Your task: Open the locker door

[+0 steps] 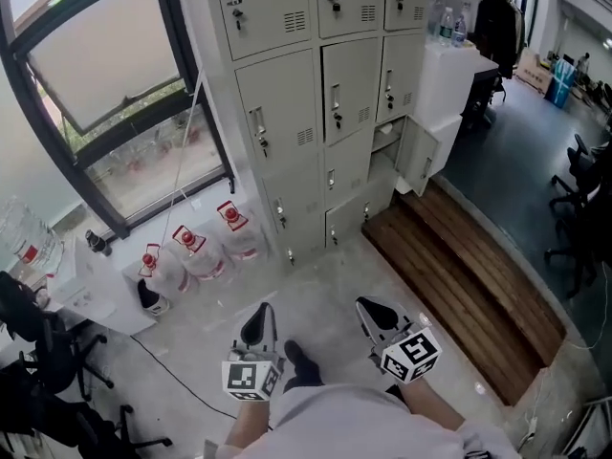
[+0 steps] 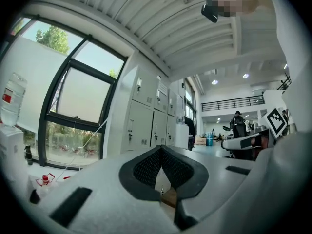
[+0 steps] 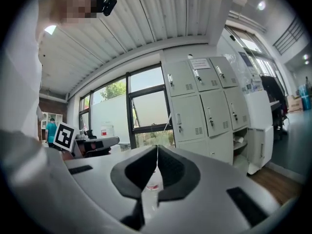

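Subject: bank of pale grey metal lockers (image 1: 330, 94), upper centre of the head view; each door carries a vertical handle and a small vent.
Closed doors: most of the bank, among them the middle-row centre door (image 1: 350, 89).
Open door: one small door (image 1: 419, 159) at the bank's lower right is swung outward and its compartment shows. Whether this is the door the task means cannot be told.
Tool at bottom centre, left: the left gripper (image 1: 258, 327), well apart from the lockers; jaws clenched tip to tip, nothing between them.
Tool at bottom centre, right: the right gripper (image 1: 377, 315), beside the other and equally far from the bank; jaws pressed together, empty.
Surroundings: clear plastic water jugs with red caps (image 1: 196, 251) on the floor left of the bank; brown wooden plank platform (image 1: 469, 285) at right; dark-framed window (image 1: 115, 84) at upper left.
Progress: judged not begun, since neither gripper is near any handle.
Remaining: approach the bank, part one pair of jaws, take a handle, swing the door out.
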The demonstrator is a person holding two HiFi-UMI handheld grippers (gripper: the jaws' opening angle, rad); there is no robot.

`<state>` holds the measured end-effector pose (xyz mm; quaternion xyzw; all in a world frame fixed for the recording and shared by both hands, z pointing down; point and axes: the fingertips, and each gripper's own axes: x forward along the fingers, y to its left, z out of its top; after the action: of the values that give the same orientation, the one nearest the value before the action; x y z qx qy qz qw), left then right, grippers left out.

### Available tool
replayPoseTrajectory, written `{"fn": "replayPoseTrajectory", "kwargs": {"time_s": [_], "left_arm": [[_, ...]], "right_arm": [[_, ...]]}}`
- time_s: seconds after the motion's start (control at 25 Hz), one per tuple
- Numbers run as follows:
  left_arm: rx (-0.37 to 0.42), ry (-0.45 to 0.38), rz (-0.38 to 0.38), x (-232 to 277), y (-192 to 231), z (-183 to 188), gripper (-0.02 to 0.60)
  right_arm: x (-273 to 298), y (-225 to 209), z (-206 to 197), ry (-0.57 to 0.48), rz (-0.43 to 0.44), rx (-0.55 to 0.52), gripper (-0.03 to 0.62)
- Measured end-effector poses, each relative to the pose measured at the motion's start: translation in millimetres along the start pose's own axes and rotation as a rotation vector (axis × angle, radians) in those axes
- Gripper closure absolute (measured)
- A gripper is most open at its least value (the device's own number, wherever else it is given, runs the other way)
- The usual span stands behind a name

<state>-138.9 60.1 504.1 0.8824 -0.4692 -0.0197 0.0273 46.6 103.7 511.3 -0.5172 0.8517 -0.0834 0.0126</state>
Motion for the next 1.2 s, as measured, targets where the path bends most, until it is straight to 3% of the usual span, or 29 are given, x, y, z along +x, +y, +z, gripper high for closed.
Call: {"fn": "replayPoseTrajectory", "kwargs": {"time_s": [0.2, 0.44, 0.72, 1.08, 1.12, 1.16, 1.2], "left_arm": [[0.025, 0.003, -0.024, 87.8, 106.2, 31.0, 0.580], [0.010, 0.007, 0.012, 156.7, 188.1, 48.4, 0.580], [-0.038, 0.034, 0.102, 194.7, 226.0, 41.1, 0.578], [-0.060, 0.006, 0.181, 237.5, 231.3, 49.7, 0.578], [-0.061, 0.001, 0.180, 241.6, 229.5, 50.2, 0.580], [-0.060, -0.001, 0.179, 245.4, 227.6, 50.1, 0.580], [-0.060, 0.000, 0.179, 248.1, 225.7, 49.1, 0.578]], "right_arm": [[140.4, -15.5, 31.3, -0.018, 0.068, 0.081, 0.580], [249.5, -37.7, 63.0, -0.058, 0.038, 0.003, 0.580], [316.6, -74.0, 69.7, -0.042, 0.059, -0.004, 0.580], [362.6, -114.5, 81.8, -0.022, 0.111, -0.030, 0.579], [365.9, -115.2, 83.3, -0.021, 0.128, -0.031, 0.545], [369.1, -116.5, 83.8, -0.018, 0.143, -0.028, 0.403], [371.9, -118.4, 82.9, -0.012, 0.156, -0.021, 0.352]]}}
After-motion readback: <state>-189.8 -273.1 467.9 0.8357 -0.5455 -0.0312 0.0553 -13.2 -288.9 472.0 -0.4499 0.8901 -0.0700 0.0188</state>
